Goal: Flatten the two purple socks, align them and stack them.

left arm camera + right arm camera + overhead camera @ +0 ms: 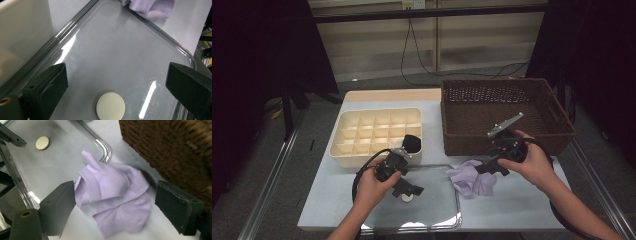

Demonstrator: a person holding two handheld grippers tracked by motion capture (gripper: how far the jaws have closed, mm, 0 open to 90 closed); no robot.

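- Cream divider box (377, 131) sits at the back left of the table (522, 200), a grid of small open compartments; its pale wall (22, 32) runs just beside the tray's rim.
- Something black (412, 142) is perched at the box's front right corner, hard to make out.
- Brown wicker basket (504, 112) stands at the back right, close beside the box but apart from it; its woven side (162, 147) looms dark.
- Behind the table, a black cable (412, 55) hangs down from a wall socket (413, 4) and trails across the grey floor (377, 80).
- Metal rails (269, 187) flank the table on either side.
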